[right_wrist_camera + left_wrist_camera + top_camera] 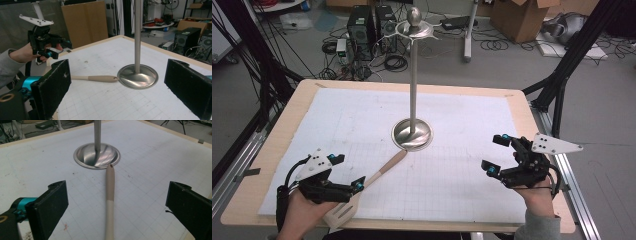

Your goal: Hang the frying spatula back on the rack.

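Left tongs [346, 172]: jaws stand wide apart and grip nothing. They hover low over the near left part of the table [272, 150], a light wooden board covered by a white gridded sheet [452, 185].

Pale wooden spatula with a slotted blade and a two-tone beige handle [377, 175]: it lies flat on the sheet, directly under the left tongs. In the left gripper view the handle [109, 200] runs up the middle of the gap between the two jaws, touching neither. The slotted blade rests at the near table edge, just beneath the left tongs' body. The handle tip, with its small hole, points away from the left tongs and ends just beside the stand's base; contact cannot be confirmed.

Tall polished steel stand with a round dished base, slim pole and knobbed top [413, 100]: upright, ahead of the left tongs and well to the left of the right tongs.

Right tongs [496, 155]: jaws spread wide, empty, held above the near right part of the table, well apart from the spatula. In the right gripper view the stand's base [138, 76] sits between the jaws, farther off.
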